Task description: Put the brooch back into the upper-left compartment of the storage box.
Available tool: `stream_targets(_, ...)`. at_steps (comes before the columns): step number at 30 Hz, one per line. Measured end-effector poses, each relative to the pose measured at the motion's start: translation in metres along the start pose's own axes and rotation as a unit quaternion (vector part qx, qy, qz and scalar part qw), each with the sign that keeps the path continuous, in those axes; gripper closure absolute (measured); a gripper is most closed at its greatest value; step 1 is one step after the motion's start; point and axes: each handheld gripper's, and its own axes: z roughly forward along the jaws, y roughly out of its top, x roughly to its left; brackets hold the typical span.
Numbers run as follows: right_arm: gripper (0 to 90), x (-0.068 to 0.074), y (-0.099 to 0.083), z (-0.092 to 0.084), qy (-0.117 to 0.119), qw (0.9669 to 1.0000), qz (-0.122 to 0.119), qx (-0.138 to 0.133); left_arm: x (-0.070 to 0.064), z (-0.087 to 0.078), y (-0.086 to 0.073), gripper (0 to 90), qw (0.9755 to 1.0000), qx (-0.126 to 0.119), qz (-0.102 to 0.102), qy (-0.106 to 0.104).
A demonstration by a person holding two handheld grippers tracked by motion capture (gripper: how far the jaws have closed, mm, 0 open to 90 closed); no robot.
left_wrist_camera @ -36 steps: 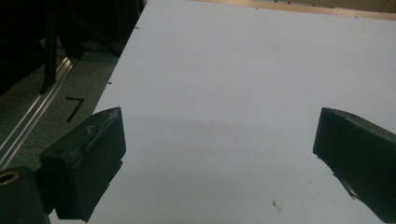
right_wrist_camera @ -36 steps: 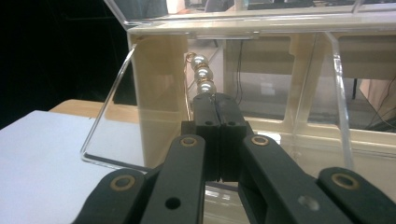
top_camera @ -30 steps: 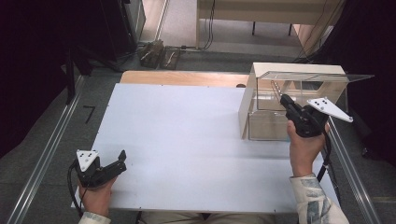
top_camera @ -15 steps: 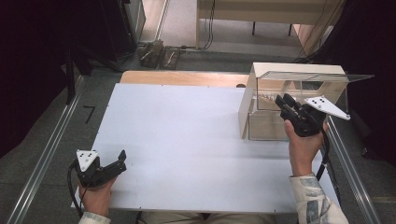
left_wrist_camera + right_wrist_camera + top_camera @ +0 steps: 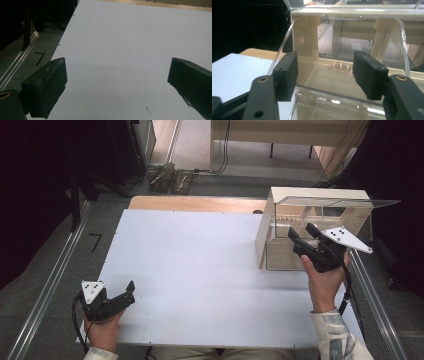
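A clear box (image 5: 265, 236) with a cream frame stands on the right side of the white table (image 5: 200, 270). Its clear lid (image 5: 340, 202) is raised and lies level above it. My right gripper (image 5: 302, 231) hovers at the box's open front. In the right gripper view the right gripper (image 5: 325, 70) hangs just above the clear front rim (image 5: 332, 96); its jaws have just been opening and nothing is between them. A small gold chain with clear beads (image 5: 340, 68) lies at the back of the box floor. My left gripper (image 5: 129, 295) rests open at the near left corner, and in its own view the left gripper (image 5: 116, 77) frames bare table (image 5: 125, 37).
A strip of bare wood (image 5: 195, 204) runs along the table's far edge. Metal rails (image 5: 47, 285) flank the table on the grey floor, with a black tape mark (image 5: 95, 241) at the left. Dark equipment (image 5: 120, 150) and cables stand beyond the far left corner.
The right gripper's jaws have gone from shut to wide apart while the hand stayed at the box front. The left hand has kept still.
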Motion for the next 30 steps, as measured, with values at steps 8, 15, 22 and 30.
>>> stream_targets(8,23.0,0.002,-0.004,-0.014,0.001,1.0000,-0.008,-0.005,-0.001,0.000,0.000,1.7,1.0000,0.000,0.001,0.000)
stream_targets(15,16.7,0.011,-0.012,-0.018,0.001,0.9999,-0.016,-0.003,0.000,-0.001,0.000,1.6,1.0000,0.000,0.001,-0.001)
stream_targets(22,13.2,0.015,-0.023,-0.031,-0.001,0.9996,-0.025,-0.007,0.000,-0.001,0.000,1.7,1.0000,0.000,0.001,-0.001)
stream_targets(30,12.5,0.006,-0.042,-0.043,-0.016,0.9995,-0.025,0.006,-0.001,0.000,0.000,1.7,1.0000,-0.001,0.001,0.000)
